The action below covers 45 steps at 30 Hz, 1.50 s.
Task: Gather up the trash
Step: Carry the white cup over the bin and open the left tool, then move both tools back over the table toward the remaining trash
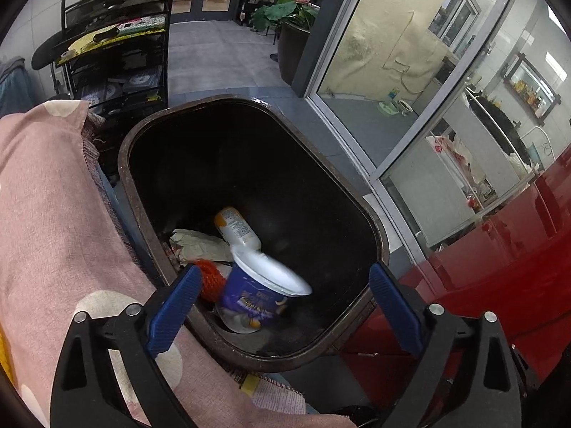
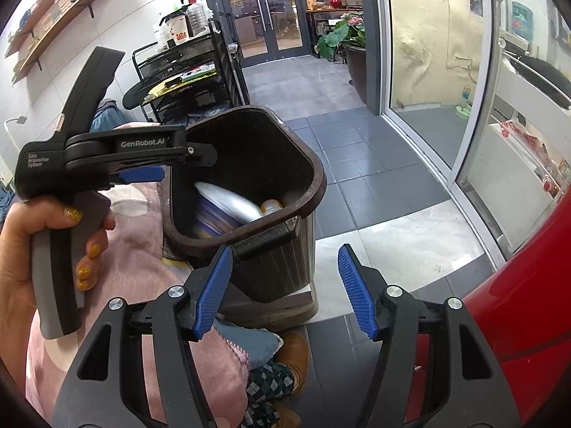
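**Cup inside the bin, both claws released**

We see our left claw (image 1: pixel 282 306) spread wide above the mouth of the dark brown trash bin (image 1: pixel 380 235), its blue pads (image 1: pixel 175 306) apart and holding nothing. Between them, blurred, a blue yogurt cup (image 1: pixel 257 296) with a white lid sits tilted inside the bin. Behind it lies a white and yellow bottle (image 1: pixel 237 228), beside crumpled paper (image 1: pixel 200 246) and something orange (image 1: pixel 210 278).

From the right wrist view, our right claw (image 2: pixel 282 289) is also spread and empty, hovering near the bin (image 2: pixel 285 264) on its outer side, not touching it. The bin stands on a low base on the grey tiled floor (image 2: pixel 360 164). Our left hand (image 2: pixel 43 242) grips the handle of the left claw, whose pads (image 2: pixel 139 174) reach over the bin's rim. A pink cloth (image 1: pixel 53 214) lies just beside the bin, and a red surface (image 1: pixel 499 249) is on the other side
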Available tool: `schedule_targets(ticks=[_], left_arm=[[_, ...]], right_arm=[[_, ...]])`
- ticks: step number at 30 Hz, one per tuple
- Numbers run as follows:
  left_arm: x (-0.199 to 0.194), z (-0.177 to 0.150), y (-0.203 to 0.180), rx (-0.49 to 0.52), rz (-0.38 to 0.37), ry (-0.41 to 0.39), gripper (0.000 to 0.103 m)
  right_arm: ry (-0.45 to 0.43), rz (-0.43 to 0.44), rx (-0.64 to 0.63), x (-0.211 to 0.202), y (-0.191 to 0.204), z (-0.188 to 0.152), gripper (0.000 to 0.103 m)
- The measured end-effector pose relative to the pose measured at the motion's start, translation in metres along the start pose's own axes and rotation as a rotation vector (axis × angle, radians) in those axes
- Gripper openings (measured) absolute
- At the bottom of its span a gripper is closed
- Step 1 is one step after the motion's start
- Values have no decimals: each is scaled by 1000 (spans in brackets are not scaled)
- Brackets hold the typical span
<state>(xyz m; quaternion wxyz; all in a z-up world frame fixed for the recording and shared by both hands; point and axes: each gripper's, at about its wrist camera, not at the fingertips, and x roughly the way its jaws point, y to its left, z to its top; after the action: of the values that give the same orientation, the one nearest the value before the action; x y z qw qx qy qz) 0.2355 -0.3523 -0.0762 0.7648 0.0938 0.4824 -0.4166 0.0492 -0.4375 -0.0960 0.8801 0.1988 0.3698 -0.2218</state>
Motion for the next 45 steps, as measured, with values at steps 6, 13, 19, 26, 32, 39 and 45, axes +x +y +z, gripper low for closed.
schedule_targets(ticks=[6, 13, 19, 26, 32, 39, 45], left_arm=[[-11, -4, -6, 30, 15, -26, 95], [-57, -22, 5, -9, 23, -155, 96], [-99, -38, 11, -6, 65, -236, 97], [-134, -59, 35, -77, 131, -306, 97], [-153, -80, 56, -130, 181, -335, 97], [-174, -113, 88, -181, 265, -353, 97], [-193, -142, 125, -232, 339, -349, 97]], right_arm=[[-12, -8, -4, -4, 3, 0, 75], [-13, -5, -16, -8, 8, 0, 77], [-16, 46, -44, -8, 24, -1, 81], [-22, 91, -99, -11, 48, 0, 81], [-26, 137, -149, -15, 75, 3, 81], [-14, 203, -237, -15, 119, 3, 81], [13, 279, -319, -17, 164, -2, 81]])
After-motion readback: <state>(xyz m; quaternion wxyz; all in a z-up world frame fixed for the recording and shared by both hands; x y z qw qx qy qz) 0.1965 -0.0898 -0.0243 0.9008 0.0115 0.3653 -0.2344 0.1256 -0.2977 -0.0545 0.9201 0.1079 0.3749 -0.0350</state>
